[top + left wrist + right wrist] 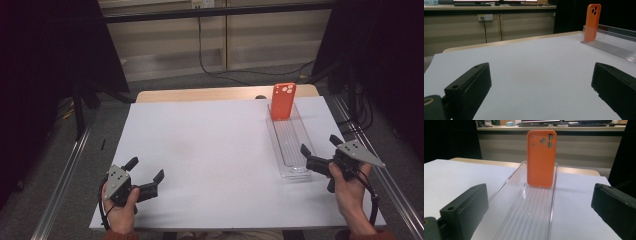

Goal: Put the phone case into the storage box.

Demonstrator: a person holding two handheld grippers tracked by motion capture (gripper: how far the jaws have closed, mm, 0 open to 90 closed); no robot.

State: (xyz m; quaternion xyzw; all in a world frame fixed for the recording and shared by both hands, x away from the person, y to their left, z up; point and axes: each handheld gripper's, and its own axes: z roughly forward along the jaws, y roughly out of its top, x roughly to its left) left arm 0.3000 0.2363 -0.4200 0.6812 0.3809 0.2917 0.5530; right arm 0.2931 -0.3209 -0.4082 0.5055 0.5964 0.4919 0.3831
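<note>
Right gripper view, right gripper (539, 215) jaws wide apart, holding nothing, orange phone case (541, 158) upright ahead in clear tray (529, 215), left gripper (145, 182) jaws likewise apart.

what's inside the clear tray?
One orange phone case stands upright at the far end of the clear tray, leaning on its end wall. The rest of the ribbed floor is bare. The strip behind the case is hidden.

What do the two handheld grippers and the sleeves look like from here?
Both the left gripper and the right gripper are matte black with two blocky jaws. Each carries a grey three-cornered plate dotted with small holes on top, and a black cable trails from each toward the wrist. Rust-orange sleeve cuffs show at the picture's bottom edge.
</note>
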